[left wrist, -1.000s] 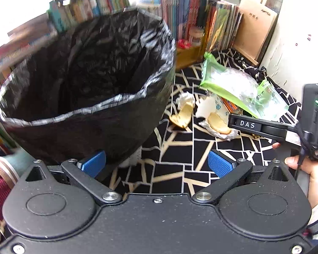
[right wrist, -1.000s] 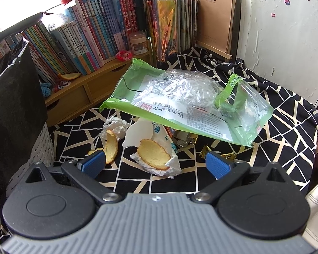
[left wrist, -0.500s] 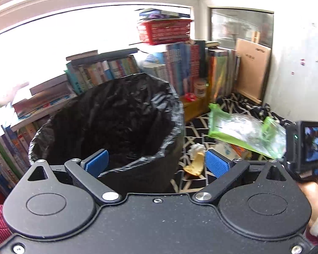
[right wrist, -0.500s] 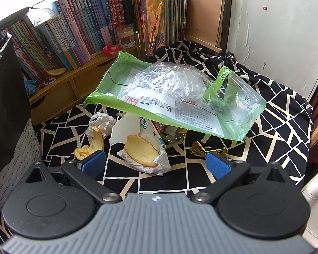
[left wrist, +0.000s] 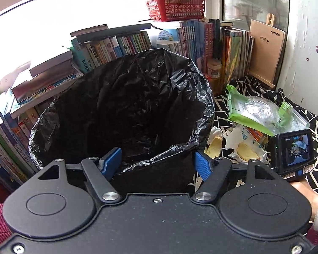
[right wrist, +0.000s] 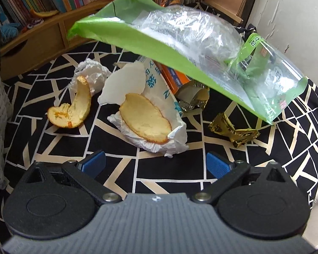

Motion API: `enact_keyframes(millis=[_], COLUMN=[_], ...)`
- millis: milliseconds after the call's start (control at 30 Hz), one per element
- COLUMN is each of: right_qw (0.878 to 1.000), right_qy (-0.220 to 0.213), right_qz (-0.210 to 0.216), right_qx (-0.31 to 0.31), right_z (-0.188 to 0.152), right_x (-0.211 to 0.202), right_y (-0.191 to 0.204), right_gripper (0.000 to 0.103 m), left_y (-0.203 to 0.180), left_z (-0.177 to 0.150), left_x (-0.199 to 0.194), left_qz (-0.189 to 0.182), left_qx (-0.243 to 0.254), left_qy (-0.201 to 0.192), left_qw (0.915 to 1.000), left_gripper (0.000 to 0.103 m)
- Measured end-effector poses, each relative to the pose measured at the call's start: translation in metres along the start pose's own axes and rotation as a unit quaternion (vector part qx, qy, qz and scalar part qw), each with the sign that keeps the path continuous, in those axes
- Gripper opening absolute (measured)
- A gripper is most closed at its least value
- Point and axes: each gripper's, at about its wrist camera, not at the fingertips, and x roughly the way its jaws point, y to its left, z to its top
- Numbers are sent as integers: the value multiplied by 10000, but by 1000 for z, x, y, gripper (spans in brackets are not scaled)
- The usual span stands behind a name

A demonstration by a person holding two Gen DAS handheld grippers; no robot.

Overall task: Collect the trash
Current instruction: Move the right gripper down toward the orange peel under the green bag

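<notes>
Item 1. Left hand-held gripper (left wrist: 158, 163): its jaws have just been closing, and the near rim of the black bin liner (left wrist: 165, 151) lies between the blue pads. The pads look set against the plastic, one inside the rim and one outside, most likely to hold the bin mouth open and steady for loading.

Item 2. Right hand-held gripper (right wrist: 155, 162): jaws wide apart and empty, angled down at the litter, which suggests a first pick is being lined up.

Item 3. Trash, on the black-and-cream patterned surface (right wrist: 120, 165), just right of the bin:
- flat orange peel (right wrist: 145, 123) resting on a white paper wrapper (right wrist: 176, 136), nearest the open jaws;
- curled peel (right wrist: 74, 111) to its left, touching a crumpled tissue (right wrist: 93, 72);
- gold foil wrapper (right wrist: 235, 132) to the right;
- green-edged clear plastic bag (right wrist: 180, 40) propped over the far items.

Item 4. Bookshelf (left wrist: 120, 46) behind the bin; not task material.
</notes>
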Motion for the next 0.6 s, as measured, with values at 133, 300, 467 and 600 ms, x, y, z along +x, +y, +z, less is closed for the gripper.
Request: enact_keyframes(millis=[133, 300, 467, 600], right_qw=[9998, 9987, 9987, 9985], right_qy=[163, 249, 69, -122], right_qz=[-63, 162, 203, 150], right_qx=[-46, 404, 459, 515], right_z=[-6, -11, -16, -20], right_x=[14, 24, 24, 24], right_y=[3, -7, -7, -4], right_gripper=[103, 103, 103, 103], left_y=[2, 4, 4, 4], left_z=[1, 3, 3, 2], left_x=[1, 0, 0, 0], left_qz=[-50, -144, -146, -146], left_qx=[35, -28, -42, -45], left_qy=[3, 11, 13, 11], left_qw=[10000, 9999, 9999, 9999], left_gripper=[65, 64, 65, 65])
